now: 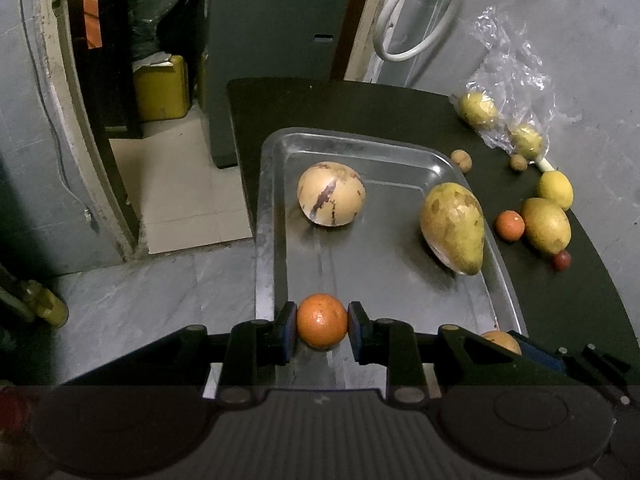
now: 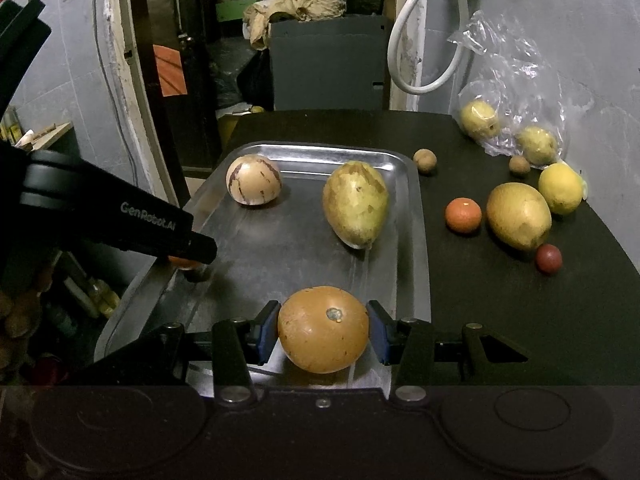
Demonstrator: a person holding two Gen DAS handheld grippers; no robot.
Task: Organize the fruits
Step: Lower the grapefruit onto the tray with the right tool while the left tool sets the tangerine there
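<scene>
Resting on a dark table [image 2: 500, 320], a metal tray [image 2: 412, 208] is being filled with fruit. A yellow-green mango [image 2: 355, 204] and a pale round melon with brown streaks [image 2: 253, 179] are lying at its far end, apart from each other. A large brownish-orange fruit [image 2: 323, 329] is being clamped between the pads of the right gripper [image 2: 323, 330] over the tray's near edge. A small orange [image 1: 321, 321] is being gripped by the left gripper [image 1: 321, 322] above the tray's near left part. Outside the tray, to its right, a yellow mango [image 2: 519, 216], a lemon [image 2: 560, 188], a tangerine [image 2: 464, 215] and a small red fruit [image 2: 549, 258] are lying near one another.
</scene>
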